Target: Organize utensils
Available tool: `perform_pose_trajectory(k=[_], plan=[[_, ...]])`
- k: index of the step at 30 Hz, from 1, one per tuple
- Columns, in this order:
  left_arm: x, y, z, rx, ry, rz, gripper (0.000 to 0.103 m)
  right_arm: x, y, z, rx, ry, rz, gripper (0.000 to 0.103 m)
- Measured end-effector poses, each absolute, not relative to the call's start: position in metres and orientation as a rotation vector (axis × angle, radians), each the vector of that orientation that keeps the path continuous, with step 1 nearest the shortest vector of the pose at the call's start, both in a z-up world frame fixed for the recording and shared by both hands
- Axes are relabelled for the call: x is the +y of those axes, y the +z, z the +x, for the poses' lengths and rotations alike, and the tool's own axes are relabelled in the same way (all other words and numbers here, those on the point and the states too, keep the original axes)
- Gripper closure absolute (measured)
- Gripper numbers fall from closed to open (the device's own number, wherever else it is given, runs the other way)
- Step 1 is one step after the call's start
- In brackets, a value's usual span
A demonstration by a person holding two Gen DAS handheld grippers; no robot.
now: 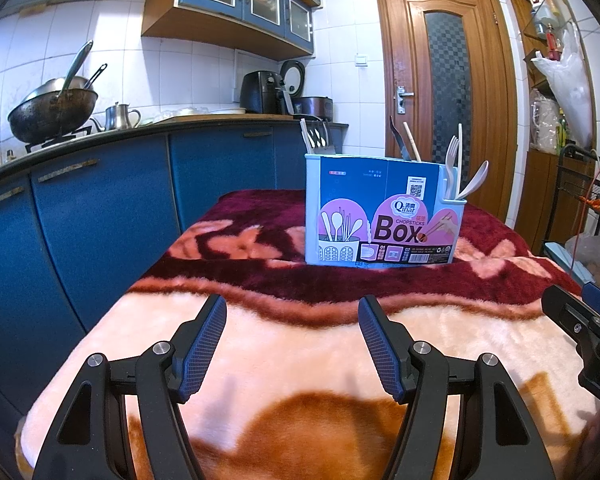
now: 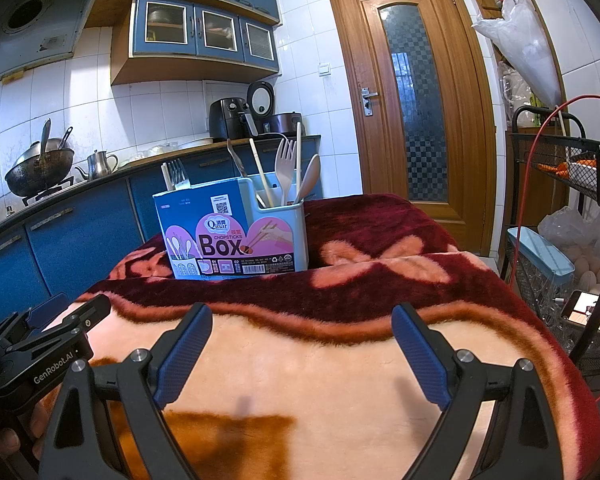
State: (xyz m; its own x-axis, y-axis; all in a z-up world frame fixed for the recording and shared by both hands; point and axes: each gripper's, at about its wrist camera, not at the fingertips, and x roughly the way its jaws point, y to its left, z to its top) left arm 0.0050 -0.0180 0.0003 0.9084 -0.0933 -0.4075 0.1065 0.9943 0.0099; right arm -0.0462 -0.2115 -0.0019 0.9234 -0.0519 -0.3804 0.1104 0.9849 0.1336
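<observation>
Plush pink-and-maroon blanket covers my bench [image 1: 300,360]. Left tongs [image 1: 292,344] gape wide, empty; right tongs [image 2: 302,354] likewise. Beyond both stands the utensil box [image 1: 380,216] — forks, spoons and chopsticks already upright inside. I judge little remains — any next grasp should approach slowly, fingers level.

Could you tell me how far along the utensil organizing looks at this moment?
It looks nearly or fully done. Forks, spoons and chopsticks stand upright in the chopsticks box, including the pale fork. Nothing is in hand: the left gripper and right gripper are both open and empty above the blanket. No loose utensil shows on the blanket, so nothing obvious remains.
</observation>
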Motion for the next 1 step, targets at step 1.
perform_pose_trajectory(k=[1], plan=[[-0.018,0.0002,0.0049,0.419,-0.103,0.032,0.033,-0.2114,-0.0019,-0.0463,0.385,-0.084,0.154,0.01]])
